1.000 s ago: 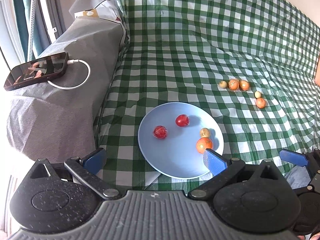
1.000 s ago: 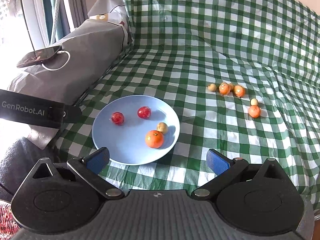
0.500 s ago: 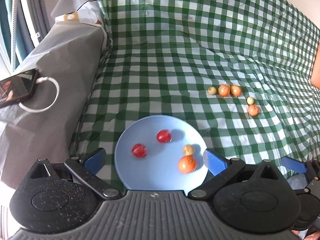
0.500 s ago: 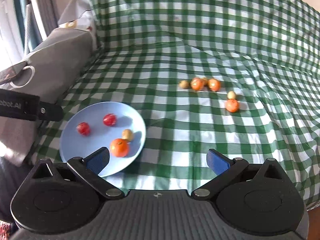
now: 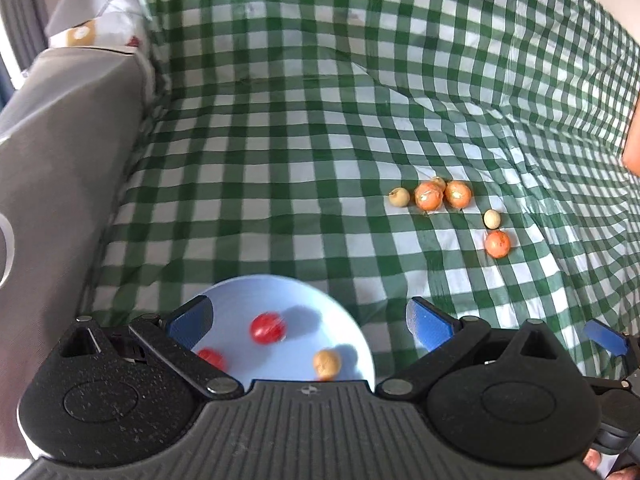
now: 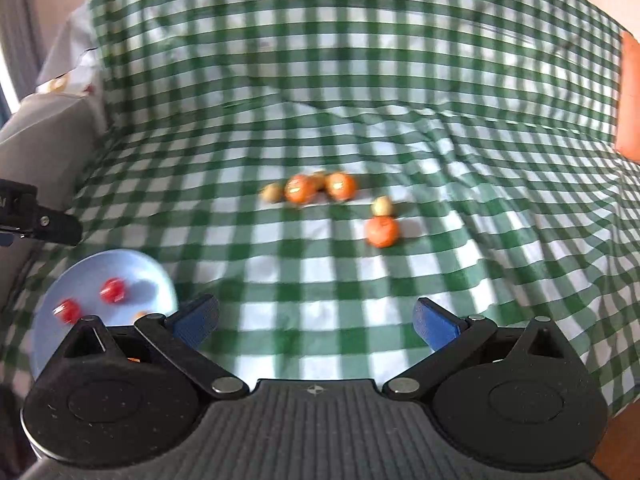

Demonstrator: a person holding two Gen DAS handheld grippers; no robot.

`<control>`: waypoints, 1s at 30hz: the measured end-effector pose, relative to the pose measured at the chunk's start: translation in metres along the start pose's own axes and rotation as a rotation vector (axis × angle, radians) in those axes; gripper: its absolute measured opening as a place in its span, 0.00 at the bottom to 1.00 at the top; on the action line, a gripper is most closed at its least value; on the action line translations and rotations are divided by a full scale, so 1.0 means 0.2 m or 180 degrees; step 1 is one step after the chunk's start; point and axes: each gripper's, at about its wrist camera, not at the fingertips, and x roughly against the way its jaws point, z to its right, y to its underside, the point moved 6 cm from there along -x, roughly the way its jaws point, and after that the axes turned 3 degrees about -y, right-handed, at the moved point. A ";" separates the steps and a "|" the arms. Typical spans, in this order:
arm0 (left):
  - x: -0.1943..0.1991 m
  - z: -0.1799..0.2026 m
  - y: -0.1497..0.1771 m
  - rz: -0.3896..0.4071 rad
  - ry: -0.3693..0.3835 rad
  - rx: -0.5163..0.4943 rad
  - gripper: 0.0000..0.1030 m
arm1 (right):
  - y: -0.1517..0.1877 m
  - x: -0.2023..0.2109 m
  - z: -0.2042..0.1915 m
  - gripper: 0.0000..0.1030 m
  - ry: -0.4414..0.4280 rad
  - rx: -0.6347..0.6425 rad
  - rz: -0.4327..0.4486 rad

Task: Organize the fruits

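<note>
Sorting loose fruit toward a plate, both tools empty and gaping.

The blue plate [image 5: 352,332] sits near the left gripper [image 5: 308,320], collecting two red fruits [image 5: 267,327] and a tan one [image 5: 327,364]. The right gripper [image 6: 316,318], spread wide with nothing held, faces the orange fruit [image 6: 382,231] and its neighbours on the checked cloth [image 6: 480,260], probably the next pick.

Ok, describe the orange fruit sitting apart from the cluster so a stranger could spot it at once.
Start from the green checked cloth and find the loose fruit lying right of the blue plate. A tight cluster of two orange fruits and small tan ones sits there. The lone orange fruit lies nearer the camera and to the right, beside one tan ball, not in the cluster.
</note>
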 end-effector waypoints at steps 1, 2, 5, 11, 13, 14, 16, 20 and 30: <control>-0.04 0.04 -0.03 -0.0014 0.0009 -0.0028 1.00 | -0.01 -0.04 0.03 0.99 0.0038 -0.0002 0.0011; -0.09 0.07 -0.06 -0.0015 0.0026 -0.0065 1.00 | -0.02 -0.07 0.06 0.99 0.0070 -0.0002 0.0022; -0.21 0.18 -0.15 0.0012 0.0038 -0.0176 1.00 | -0.06 -0.21 0.17 0.99 0.0182 -0.0021 0.0038; -0.51 0.47 -0.35 0.0049 0.0202 -0.0553 1.00 | -0.14 -0.49 0.33 0.99 0.0270 -0.0163 -0.0013; -0.63 0.57 -0.40 -0.0004 0.0325 -0.0738 1.00 | -0.15 -0.59 0.36 0.99 0.0268 -0.0200 -0.0057; -0.69 0.61 -0.42 -0.0035 0.0351 -0.0823 1.00 | -0.15 -0.63 0.37 0.99 0.0257 -0.0216 -0.0087; -0.80 0.69 -0.47 -0.0082 0.0428 -0.1003 1.00 | -0.15 -0.73 0.40 0.99 0.0240 -0.0257 -0.0157; -1.00 0.79 -0.51 -0.0310 0.0533 -0.1257 1.00 | -0.15 -0.87 0.40 0.99 0.0251 -0.0294 -0.0234; -1.07 0.85 -0.49 -0.0376 0.0698 -0.1542 0.39 | -0.13 -0.87 0.31 0.37 0.0196 -0.0055 0.0039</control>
